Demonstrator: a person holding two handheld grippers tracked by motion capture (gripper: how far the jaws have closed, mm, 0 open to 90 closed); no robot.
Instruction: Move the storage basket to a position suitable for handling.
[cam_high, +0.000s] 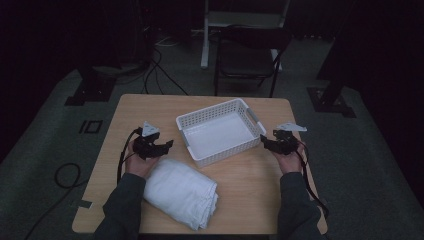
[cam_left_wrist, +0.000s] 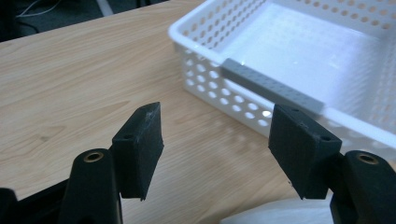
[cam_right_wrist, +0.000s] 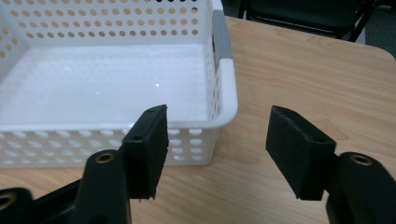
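Note:
A white perforated basket (cam_high: 212, 112) sits empty in the middle of the wooden table (cam_high: 260, 175), with a grey handle (cam_left_wrist: 271, 86) on each short side. A folded white cloth (cam_high: 181, 192) lies at the front left. My left gripper (cam_high: 166, 145) hovers just left of the basket and above the cloth's far edge, open with nothing between its jaws. In the left gripper view, my left gripper (cam_left_wrist: 217, 123) points at the basket (cam_left_wrist: 205, 28) and its near handle. My right gripper (cam_high: 263, 140) is open beside the basket's right end. In the right gripper view, my right gripper (cam_right_wrist: 217, 126) faces the basket's corner (cam_right_wrist: 229, 88), empty.
A dark folding chair (cam_high: 250, 50) stands beyond the table's far edge. Cables run over the floor at the left and back. Bare wood shows to the right of the basket (cam_right_wrist: 303, 70) and on the far left of the table (cam_left_wrist: 70, 70).

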